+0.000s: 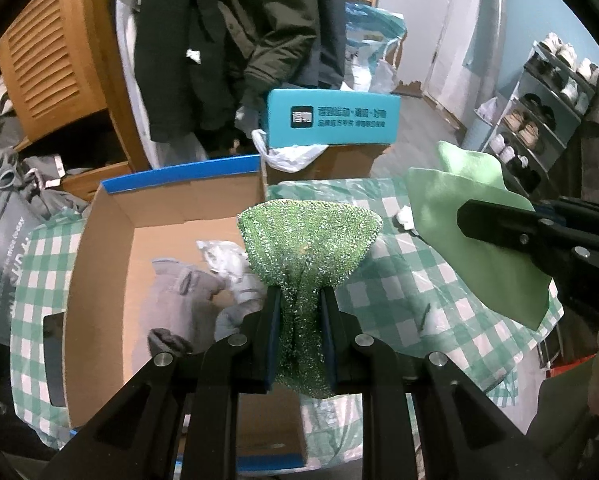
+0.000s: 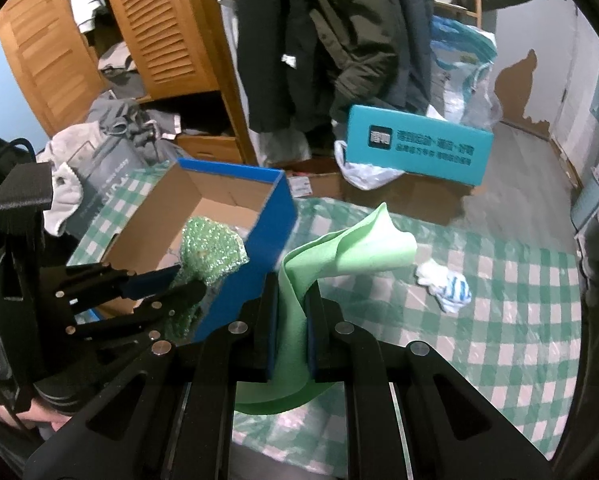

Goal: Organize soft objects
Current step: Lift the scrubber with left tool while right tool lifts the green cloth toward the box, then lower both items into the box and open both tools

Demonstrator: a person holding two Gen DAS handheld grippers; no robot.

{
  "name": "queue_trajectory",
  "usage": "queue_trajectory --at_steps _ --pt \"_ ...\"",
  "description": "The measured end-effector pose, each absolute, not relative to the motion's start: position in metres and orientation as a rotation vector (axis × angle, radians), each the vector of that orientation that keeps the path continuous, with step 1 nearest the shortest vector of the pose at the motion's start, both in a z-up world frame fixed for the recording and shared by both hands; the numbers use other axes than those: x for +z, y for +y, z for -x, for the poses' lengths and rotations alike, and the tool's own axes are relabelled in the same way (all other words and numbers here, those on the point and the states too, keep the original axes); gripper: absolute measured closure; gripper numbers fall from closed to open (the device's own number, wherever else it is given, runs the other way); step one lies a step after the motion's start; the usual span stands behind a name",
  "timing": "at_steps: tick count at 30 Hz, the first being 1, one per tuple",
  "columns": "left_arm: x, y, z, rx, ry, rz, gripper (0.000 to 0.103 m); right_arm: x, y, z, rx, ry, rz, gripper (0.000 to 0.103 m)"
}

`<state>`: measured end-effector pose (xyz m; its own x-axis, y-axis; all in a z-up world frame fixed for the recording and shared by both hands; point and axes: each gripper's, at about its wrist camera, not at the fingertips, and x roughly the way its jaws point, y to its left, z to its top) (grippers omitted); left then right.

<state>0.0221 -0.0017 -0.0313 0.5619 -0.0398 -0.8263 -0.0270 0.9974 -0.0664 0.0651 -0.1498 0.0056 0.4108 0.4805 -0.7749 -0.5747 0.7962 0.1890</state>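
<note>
My left gripper is shut on a sparkly green scouring cloth, which fans out above the jaws at the right edge of the open cardboard box. That box has blue outer walls and holds a grey cloth and crumpled white cloth. My right gripper is shut on a smooth light green cloth, lifted over the checked tablecloth; it shows in the left wrist view as the cloth at the right. The left gripper appears at the left of the right wrist view.
A white and blue striped cloth lies on the green checked tablecloth. Beyond the table stand a teal box, hanging dark coats, a wooden louvred wardrobe, a shoe rack and a grey bag.
</note>
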Motion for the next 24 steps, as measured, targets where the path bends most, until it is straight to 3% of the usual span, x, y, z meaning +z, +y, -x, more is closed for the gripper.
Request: queue_trajectory --at_steps 24 --pt "-0.039 0.095 -0.006 0.133 0.977 0.183 0.084 0.006 -0.045 -0.063 0.785 0.955 0.188 0.092"
